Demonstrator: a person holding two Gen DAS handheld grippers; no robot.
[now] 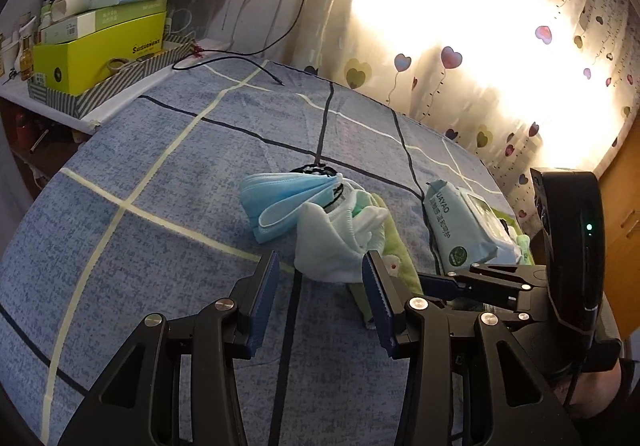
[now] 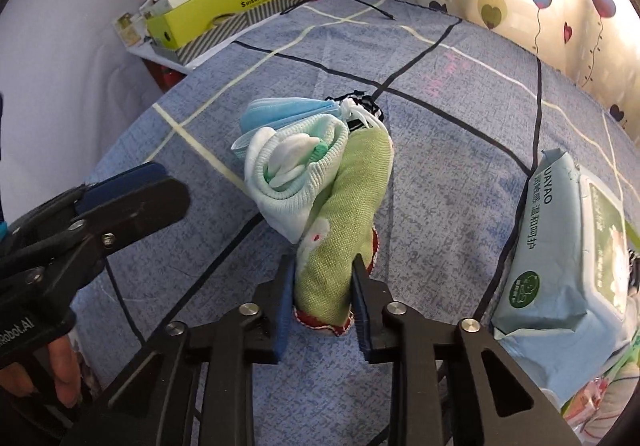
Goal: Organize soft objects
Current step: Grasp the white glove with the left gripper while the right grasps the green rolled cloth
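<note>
two tongs over bed [image 1: 160, 166]: right tongs [image 2: 322, 294] clamped on green sock [image 2: 344, 214], left tongs [image 1: 320, 286] apart near white sock [image 1: 332, 246], mask [image 1: 280, 198] beside.

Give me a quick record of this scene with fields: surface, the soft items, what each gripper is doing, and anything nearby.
surface: blue checked bedsheet
soft pile: blue face mask, rolled pale sock, green sock, bunched together mid-bed
left gripper: open, empty, fingers just short of the pale sock
right gripper: fingers either side of the green sock's near end, closed on it
nearby: wet wipes pack to the right of the pile
background: yellow-green box on a side shelf
</note>
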